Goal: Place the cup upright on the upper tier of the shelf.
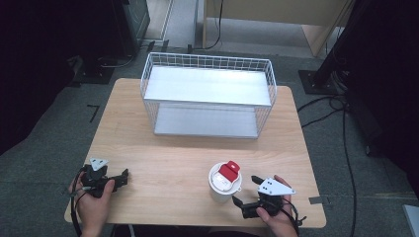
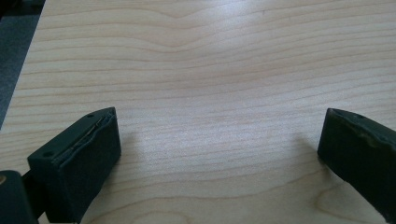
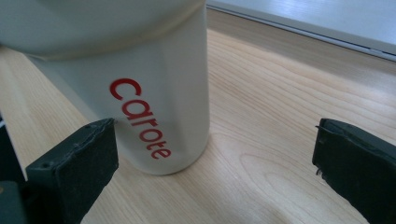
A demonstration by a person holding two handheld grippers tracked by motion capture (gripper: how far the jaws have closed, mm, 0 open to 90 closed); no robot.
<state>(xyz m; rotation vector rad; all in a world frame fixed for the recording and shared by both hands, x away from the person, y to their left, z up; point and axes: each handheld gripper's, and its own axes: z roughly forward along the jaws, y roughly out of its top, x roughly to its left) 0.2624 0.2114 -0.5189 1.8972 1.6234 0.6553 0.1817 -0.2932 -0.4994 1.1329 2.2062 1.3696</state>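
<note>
Both grippers had their jaws spread wide and empty, and the right gripper (image 1: 245,189), just beside the white cup (image 1: 225,181) at the table's (image 1: 168,168) near right, probably needed to centre the cup between its jaws before closing.

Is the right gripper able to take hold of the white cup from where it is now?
Probably yes. The right gripper is open and sits just beside the white cup; in the right gripper view the cup stands off-centre near one jaw, with bare table between.
</note>
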